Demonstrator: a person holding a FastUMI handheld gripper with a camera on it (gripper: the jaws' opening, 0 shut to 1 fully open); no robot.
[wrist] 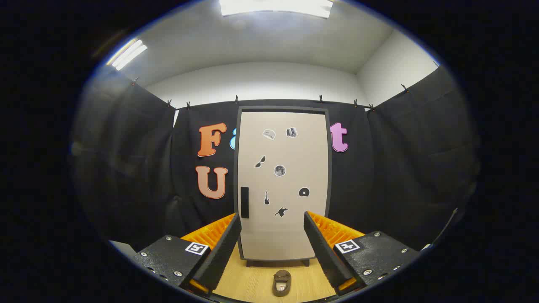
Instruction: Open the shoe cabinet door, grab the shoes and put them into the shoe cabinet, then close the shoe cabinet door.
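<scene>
Ahead of our spread claw, the shoe cabinet door is shut and the shoe waits outside; nothing is done yet.

Black cloth is hanging all around as the booth's wall, clipped along its top edge by small clips. Above it a white wall is rising to the ceiling, where two light panels are glowing. A pale wooden floor is lying nearest.
</scene>
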